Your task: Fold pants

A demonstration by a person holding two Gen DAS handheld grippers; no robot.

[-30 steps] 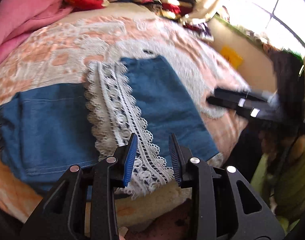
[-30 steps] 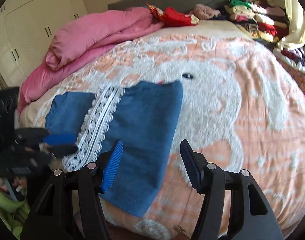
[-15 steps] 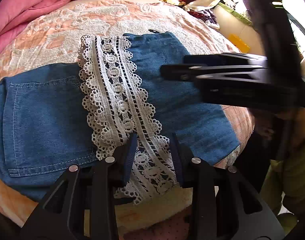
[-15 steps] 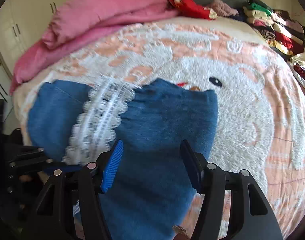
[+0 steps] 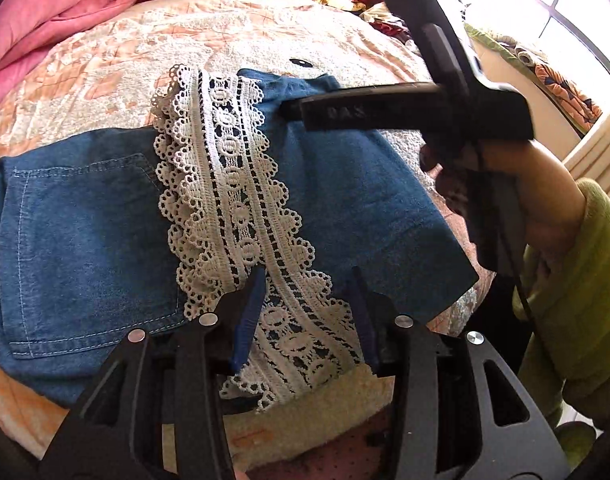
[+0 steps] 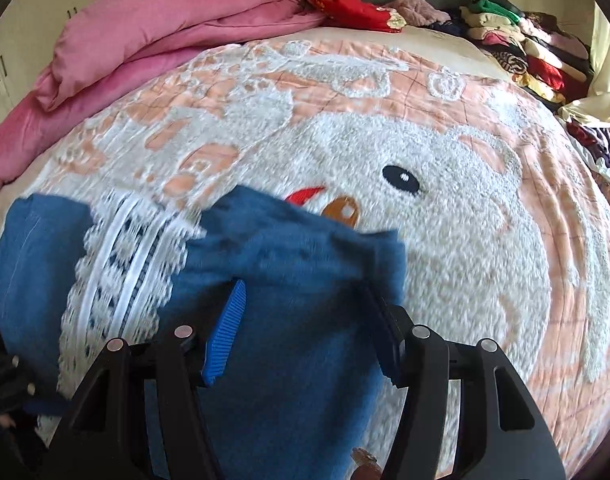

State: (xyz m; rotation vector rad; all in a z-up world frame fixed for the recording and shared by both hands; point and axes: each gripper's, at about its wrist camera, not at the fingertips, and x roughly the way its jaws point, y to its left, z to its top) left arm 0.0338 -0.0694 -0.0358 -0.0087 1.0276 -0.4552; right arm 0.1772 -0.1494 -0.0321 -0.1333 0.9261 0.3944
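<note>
Blue denim pants [image 5: 85,232] with a white lace hem band [image 5: 233,208] lie folded on the bed near its front edge. They also show in the right wrist view [image 6: 289,264], lace [image 6: 121,264] to the left. My left gripper [image 5: 305,300] is open, low over the near end of the lace. My right gripper [image 6: 305,316] is open, low over the blue fabric right of the lace. In the left wrist view the right gripper [image 5: 385,110] reaches in from the right above the pants' far part.
The bed has a peach and white fluffy cover [image 6: 445,200]. A pink duvet [image 6: 165,36] lies at the back left. Piles of clothes [image 6: 521,52] sit at the back right. A window [image 5: 577,12] is on the right. The bed's front edge [image 5: 305,424] is close below me.
Both grippers have moved forward and down toward the pants. The right gripper has swung in over the pants' right part. Both stay open.
</note>
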